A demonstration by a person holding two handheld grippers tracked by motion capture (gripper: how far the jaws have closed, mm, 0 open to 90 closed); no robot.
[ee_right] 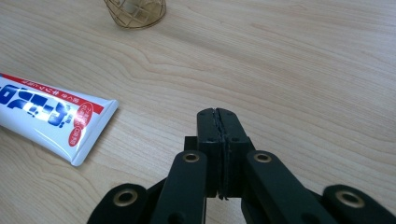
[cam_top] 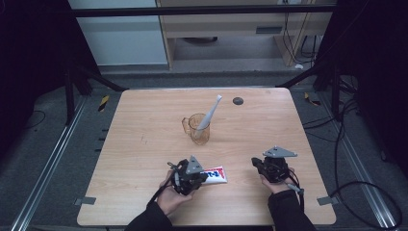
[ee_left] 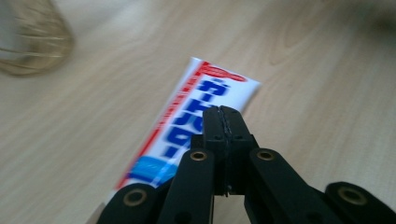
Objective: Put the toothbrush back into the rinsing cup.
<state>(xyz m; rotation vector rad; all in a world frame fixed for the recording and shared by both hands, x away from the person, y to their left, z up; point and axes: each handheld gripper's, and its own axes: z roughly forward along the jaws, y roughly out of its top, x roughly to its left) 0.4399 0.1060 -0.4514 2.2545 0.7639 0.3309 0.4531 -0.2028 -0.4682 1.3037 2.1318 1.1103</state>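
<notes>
Toothpaste tube (cam_top: pixel 215 174) laid flat on counter (cam_top: pixel 144 139), near edge | left hand-held gripper (ee_left: pixel 222 112) clenched, empty, poised just above tube | right hand-held gripper (ee_right: pixel 218 114) clenched, empty, beside tube | step judged: approach before pickup | next: jaws must be opened, lowered around tube.

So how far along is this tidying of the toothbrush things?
Done, it seems: the toothbrush already stands tilted in the amber cup. In hand: nothing yet. The left gripper hovers shut over the toothpaste tube, which lies flat on the table; its jaws are pressed together with nothing between them. The right gripper is also shut and empty. Left, probably: grasping the tube and putting it in the cup.
</notes>
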